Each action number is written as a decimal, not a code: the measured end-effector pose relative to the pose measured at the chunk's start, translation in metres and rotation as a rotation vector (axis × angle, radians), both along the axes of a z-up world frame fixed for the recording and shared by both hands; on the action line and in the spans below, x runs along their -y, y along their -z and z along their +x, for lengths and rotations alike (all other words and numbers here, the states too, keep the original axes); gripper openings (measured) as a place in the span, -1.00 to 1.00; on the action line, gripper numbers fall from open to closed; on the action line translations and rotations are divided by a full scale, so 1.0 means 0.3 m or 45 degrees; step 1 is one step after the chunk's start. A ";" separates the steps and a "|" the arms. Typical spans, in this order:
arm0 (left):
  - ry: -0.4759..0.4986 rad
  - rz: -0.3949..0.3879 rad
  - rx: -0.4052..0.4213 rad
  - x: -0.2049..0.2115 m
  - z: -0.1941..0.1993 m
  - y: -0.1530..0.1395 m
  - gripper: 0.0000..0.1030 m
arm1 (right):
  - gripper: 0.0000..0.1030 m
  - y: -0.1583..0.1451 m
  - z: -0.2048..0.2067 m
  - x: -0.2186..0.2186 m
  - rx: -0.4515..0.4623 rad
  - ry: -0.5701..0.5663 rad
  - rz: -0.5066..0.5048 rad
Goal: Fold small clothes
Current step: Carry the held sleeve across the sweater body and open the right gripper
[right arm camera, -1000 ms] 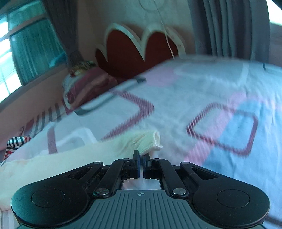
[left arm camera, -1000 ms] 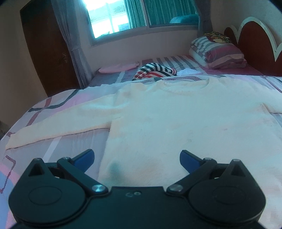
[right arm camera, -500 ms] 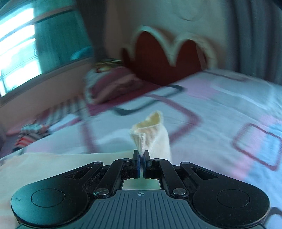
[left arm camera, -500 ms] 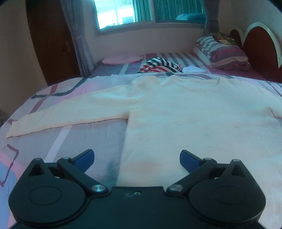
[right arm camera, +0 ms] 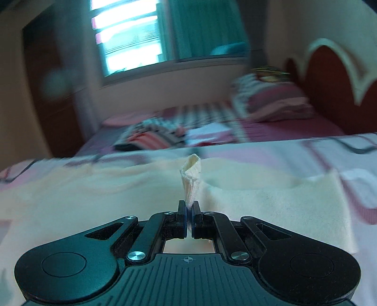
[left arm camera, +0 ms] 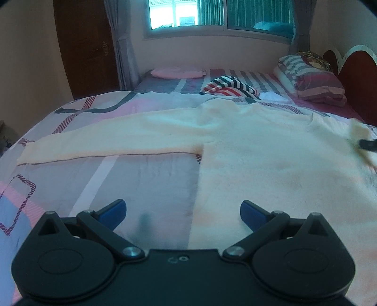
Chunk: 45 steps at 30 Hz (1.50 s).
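**Cream sweater flat on the bed, one cuff pinched in the right gripper**

From the left wrist camera, the left gripper (left arm camera: 183,210) hangs above the bed (left arm camera: 59,183) with its two blue-tipped fingers spread wide and nothing between them. Directly under that gap runs the near left side edge of the cream sweater (left arm camera: 259,150): bare patterned sheet lies under the left finger, sweater body under the right one. Further left, one sleeve (left arm camera: 106,141) stretches out flat across the sheet, well apart from the gripper. At the far right edge of this view a raised bit of cream cloth and a dark tool tip show, both blurred.

In the right wrist camera, the right gripper (right arm camera: 189,211) has its fingers pressed together on the ribbed cuff (right arm camera: 191,176) of the other sleeve — the cuff stands upright out of the pinch, above the sweater's body, which spreads below and beyond the tool.

Counted: one sweater, two sleeves, two grippers. Beyond the sweater lie one crumpled striped garment (left arm camera: 229,86), one flat pink piece (left arm camera: 176,72) — what it is cannot be told — and one stack of folded bedding (left arm camera: 311,80) by the scalloped headboard (left arm camera: 353,73). One window (left arm camera: 212,14) sits on the far wall.
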<state>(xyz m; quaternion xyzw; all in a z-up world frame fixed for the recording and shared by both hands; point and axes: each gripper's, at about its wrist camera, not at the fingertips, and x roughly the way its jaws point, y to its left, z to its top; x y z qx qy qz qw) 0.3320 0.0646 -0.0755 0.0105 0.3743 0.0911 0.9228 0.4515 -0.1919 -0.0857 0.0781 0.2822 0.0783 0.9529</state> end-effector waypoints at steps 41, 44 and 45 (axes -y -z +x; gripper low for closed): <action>0.227 -0.424 0.008 0.346 0.456 0.113 -0.95 | -0.55 0.010 -0.116 0.240 0.055 0.311 0.065; 0.249 -0.402 0.065 0.332 0.447 0.075 -0.94 | -0.55 -0.004 -0.120 0.295 0.046 0.365 0.095; 0.244 -0.399 0.071 0.324 0.445 0.070 -0.94 | -0.55 -0.006 -0.119 0.308 0.038 0.373 0.100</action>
